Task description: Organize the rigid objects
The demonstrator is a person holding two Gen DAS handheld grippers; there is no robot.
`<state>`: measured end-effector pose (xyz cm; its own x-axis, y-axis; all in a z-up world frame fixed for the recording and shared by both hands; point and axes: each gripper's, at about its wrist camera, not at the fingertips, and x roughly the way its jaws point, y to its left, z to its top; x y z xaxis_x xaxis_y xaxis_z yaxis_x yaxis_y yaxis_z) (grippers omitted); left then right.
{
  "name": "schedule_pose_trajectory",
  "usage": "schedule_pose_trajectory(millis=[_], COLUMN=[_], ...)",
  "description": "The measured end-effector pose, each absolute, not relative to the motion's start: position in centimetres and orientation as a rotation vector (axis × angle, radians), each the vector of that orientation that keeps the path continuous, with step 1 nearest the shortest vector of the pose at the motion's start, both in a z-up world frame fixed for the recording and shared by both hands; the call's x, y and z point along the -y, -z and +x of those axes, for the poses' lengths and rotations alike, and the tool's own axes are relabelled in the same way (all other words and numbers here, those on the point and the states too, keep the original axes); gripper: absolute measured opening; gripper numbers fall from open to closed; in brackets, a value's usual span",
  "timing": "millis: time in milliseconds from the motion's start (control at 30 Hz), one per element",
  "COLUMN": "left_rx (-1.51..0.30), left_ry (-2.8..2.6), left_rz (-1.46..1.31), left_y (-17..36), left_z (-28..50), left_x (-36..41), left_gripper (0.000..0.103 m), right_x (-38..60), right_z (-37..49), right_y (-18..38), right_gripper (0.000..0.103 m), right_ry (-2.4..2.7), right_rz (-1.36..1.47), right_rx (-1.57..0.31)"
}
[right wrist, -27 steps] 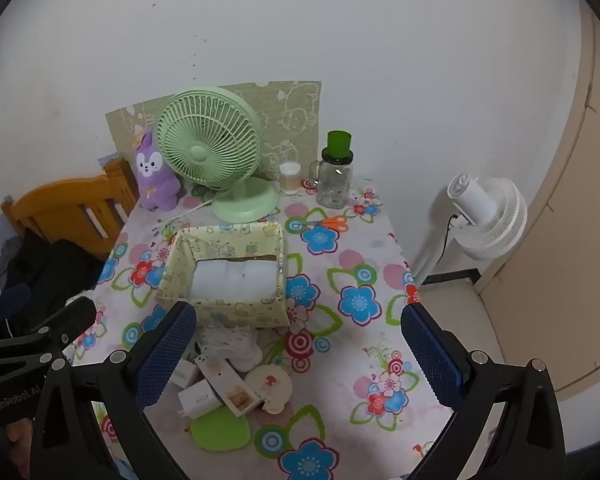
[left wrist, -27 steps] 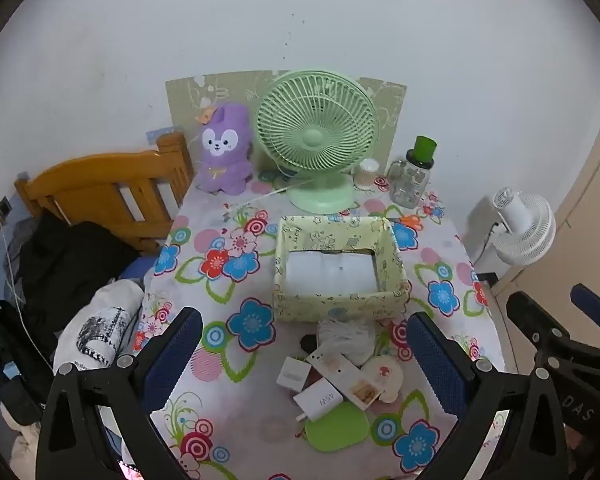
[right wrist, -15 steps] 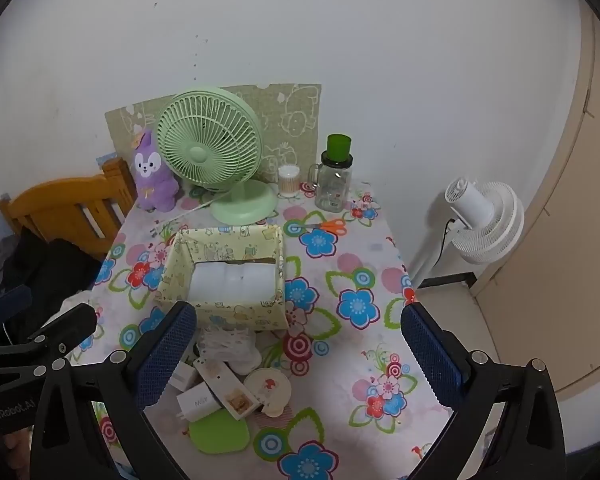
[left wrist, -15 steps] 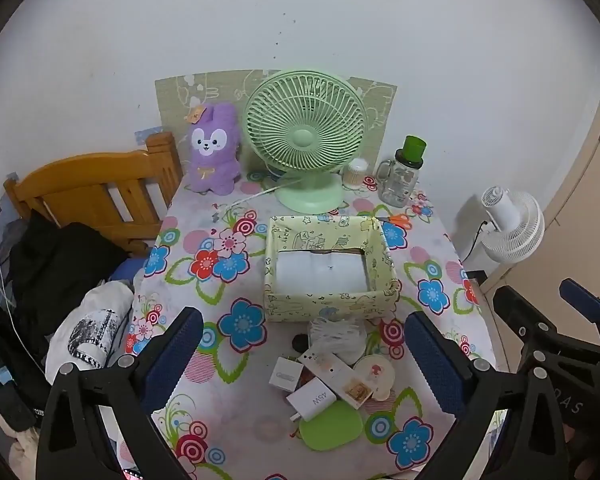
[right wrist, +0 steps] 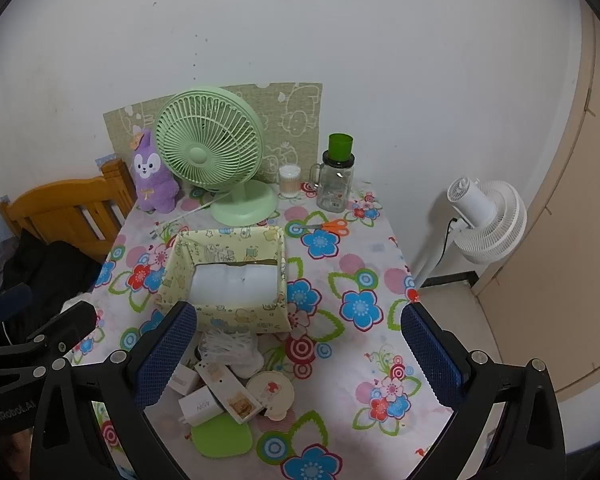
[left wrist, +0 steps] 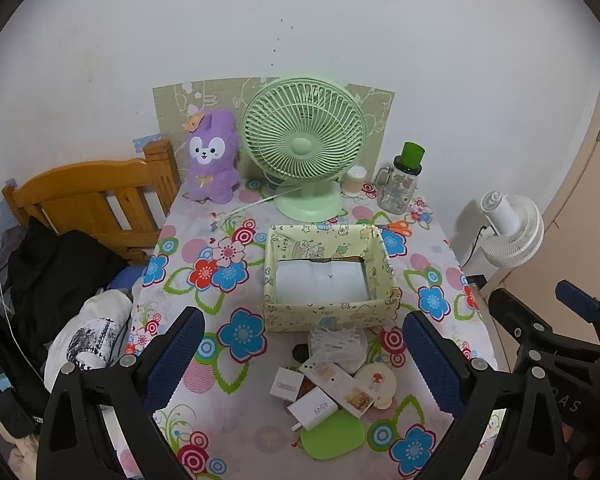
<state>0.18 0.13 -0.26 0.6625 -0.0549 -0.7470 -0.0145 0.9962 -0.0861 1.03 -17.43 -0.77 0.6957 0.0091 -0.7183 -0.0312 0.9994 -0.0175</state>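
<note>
Clutter pile sits on the surface (left wrist: 188,392) just in front of the box (left wrist: 328,312): white charger (left wrist: 313,407), small white cube (left wrist: 286,384), long printed box (left wrist: 342,384), round disc (left wrist: 375,381), green pad (left wrist: 332,436), cable bundle (left wrist: 336,344). Box holds only a white liner. Left gripper (left wrist: 304,354) and right gripper (right wrist: 298,354) both hover above the pile, jaws wide, nothing held. Best start is probably the charger on top: come down straight, pinch its flat sides, and avoid snagging the cable or nudging neighbours.
</note>
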Motion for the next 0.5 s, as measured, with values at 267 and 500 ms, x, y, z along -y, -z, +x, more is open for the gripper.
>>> schedule_pose_trajectory(millis=[267, 500], left_rx=[-0.848, -0.847], left_ry=[-0.007, -0.023], left_rz=[-0.077, -0.058], left_y=[0.34, 0.36], left_z=[0.25, 0.23], left_x=[-0.25, -0.15], left_gripper=[0.1, 0.099], right_x=[17.35, 17.34], right_z=[1.15, 1.19], right_y=[0.9, 0.89], right_gripper=[0.103, 0.103], right_ry=[-0.025, -0.029], right_rz=[-0.028, -0.023], right_rx=[-0.803, -0.8])
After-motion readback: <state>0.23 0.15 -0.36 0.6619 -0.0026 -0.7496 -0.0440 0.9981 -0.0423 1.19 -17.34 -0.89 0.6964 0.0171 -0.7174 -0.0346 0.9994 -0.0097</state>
